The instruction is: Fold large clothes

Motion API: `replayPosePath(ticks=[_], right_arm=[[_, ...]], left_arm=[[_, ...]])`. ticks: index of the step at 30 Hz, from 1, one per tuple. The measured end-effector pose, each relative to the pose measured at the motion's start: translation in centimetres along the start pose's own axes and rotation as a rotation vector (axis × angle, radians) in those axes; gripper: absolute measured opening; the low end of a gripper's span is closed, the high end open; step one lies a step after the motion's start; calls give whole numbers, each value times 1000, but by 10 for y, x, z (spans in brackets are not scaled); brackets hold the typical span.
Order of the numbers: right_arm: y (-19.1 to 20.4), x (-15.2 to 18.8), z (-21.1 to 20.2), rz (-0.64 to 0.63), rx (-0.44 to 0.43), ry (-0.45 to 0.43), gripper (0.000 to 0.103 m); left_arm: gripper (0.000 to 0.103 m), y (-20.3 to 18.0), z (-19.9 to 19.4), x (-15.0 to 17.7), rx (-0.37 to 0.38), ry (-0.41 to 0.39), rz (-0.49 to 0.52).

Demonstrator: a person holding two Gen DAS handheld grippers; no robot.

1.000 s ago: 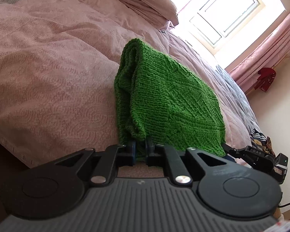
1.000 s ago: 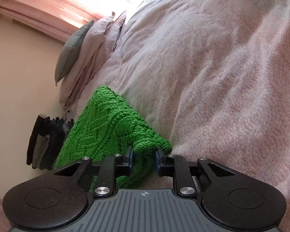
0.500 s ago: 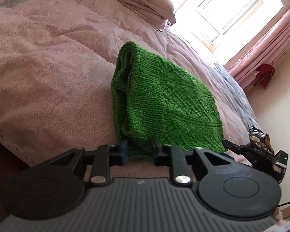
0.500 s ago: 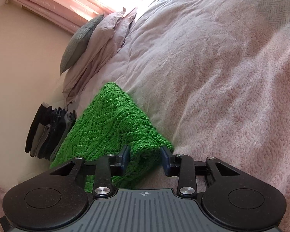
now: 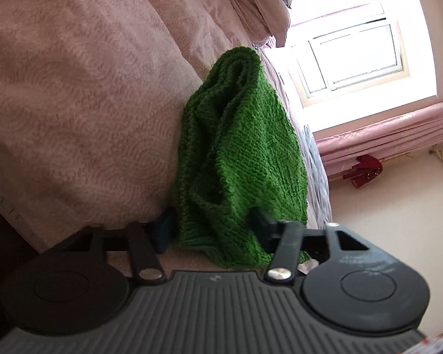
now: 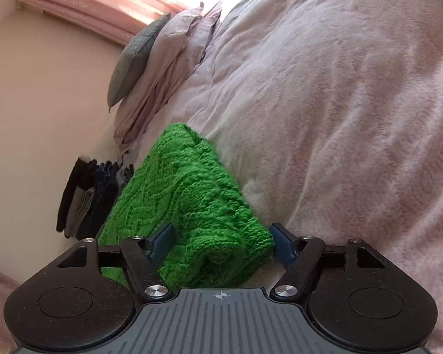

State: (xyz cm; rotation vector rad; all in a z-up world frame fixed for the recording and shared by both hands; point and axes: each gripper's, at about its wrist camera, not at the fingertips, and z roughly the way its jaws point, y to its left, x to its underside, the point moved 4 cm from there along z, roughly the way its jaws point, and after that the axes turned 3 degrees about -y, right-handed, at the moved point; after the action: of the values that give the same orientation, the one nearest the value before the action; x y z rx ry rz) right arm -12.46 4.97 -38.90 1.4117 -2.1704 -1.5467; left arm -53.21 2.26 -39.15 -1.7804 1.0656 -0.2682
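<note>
A green knitted sweater (image 5: 245, 147) lies folded in a long bundle on the pink quilt, its near end hanging over the bed's edge. My left gripper (image 5: 212, 227) straddles that near end; its jaws are closing, the knit sits between them, and the pads are not pinching it. In the right wrist view the sweater (image 6: 186, 188) runs away towards the pillows. My right gripper (image 6: 221, 242) stands wide around the other near corner, its jaws closing too, with the cloth loose between the blue pads.
The pink quilt (image 5: 73, 88) covers the whole bed. Pillows (image 6: 174, 59) lean at the head, a grey one (image 6: 136, 56) outermost. A stack of dark folded clothes (image 6: 85, 197) lies beyond the sweater. A bright window (image 5: 354, 56), pink curtains and a red item (image 5: 366, 171) are on the far side.
Both grippers, shut on the sweater's near edge a second ago, have let go and spread around it. The left one rolled and sank; the right gripper has left its view.
</note>
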Motion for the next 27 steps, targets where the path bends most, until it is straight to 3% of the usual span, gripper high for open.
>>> replayPosePath(ticks=[4, 7, 10, 12, 14, 17, 20, 24, 27], right_arm=[[9, 18, -19, 119, -24, -61, 28], [31, 46, -33, 125, -36, -93, 27], [36, 61, -30, 68, 84, -137, 34], [41, 57, -29, 27, 157, -108, 46], [59, 47, -38, -79, 221, -132, 49], [97, 31, -48, -367, 382, -261, 50], [127, 14, -32, -527, 361, -318, 50], [142, 6, 19, -635, 327, -294, 36], [119, 7, 65, -693, 413, -186, 34]], left_arm=[[19, -23, -13, -22, -26, -45, 159], [7, -28, -38, -55, -90, -144, 250], [5, -28, -45, -69, -161, -129, 328], [5, -27, -46, -70, -224, -113, 376], [6, -40, -50, -72, -272, -142, 455], [6, -72, -49, -77, -302, -196, 612], [7, -107, -21, -79, -322, -201, 765], [12, -126, 29, -78, -329, -175, 819], [12, -114, 62, -74, -446, -132, 833]])
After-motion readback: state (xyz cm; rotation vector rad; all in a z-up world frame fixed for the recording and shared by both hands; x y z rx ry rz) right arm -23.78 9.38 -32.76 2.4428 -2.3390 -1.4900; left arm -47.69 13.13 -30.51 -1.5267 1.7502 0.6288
